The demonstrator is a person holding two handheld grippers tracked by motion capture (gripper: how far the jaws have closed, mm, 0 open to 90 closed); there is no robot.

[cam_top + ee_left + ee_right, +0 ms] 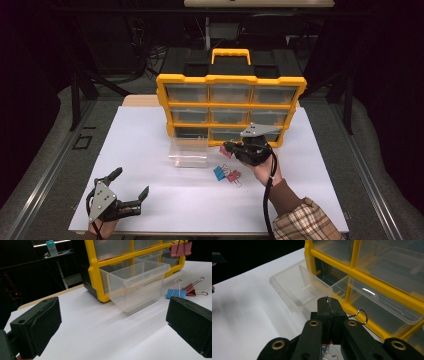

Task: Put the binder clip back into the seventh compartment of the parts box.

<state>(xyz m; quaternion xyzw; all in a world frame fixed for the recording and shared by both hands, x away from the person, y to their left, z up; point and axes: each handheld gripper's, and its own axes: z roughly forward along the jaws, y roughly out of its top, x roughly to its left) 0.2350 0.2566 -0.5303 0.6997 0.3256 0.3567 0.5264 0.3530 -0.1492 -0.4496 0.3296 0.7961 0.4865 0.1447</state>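
While the left claw (131,187) gapes on bare sheet, the right claw (227,148) pinches a red clip (225,151) beside the drawer (189,151) rim

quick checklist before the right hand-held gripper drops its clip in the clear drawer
1. Right hand-held gripper shut on red clip: ok.
2. Clear drawer pulled out, open top: ok.
3. Drawer free of other things: ok.
4. Held clip over the drawer: not ok, it is beside it.
5. Left hand-held gripper open, away from the drawer: ok.
6. Blue clip and second red clip waiting on the table: ok.
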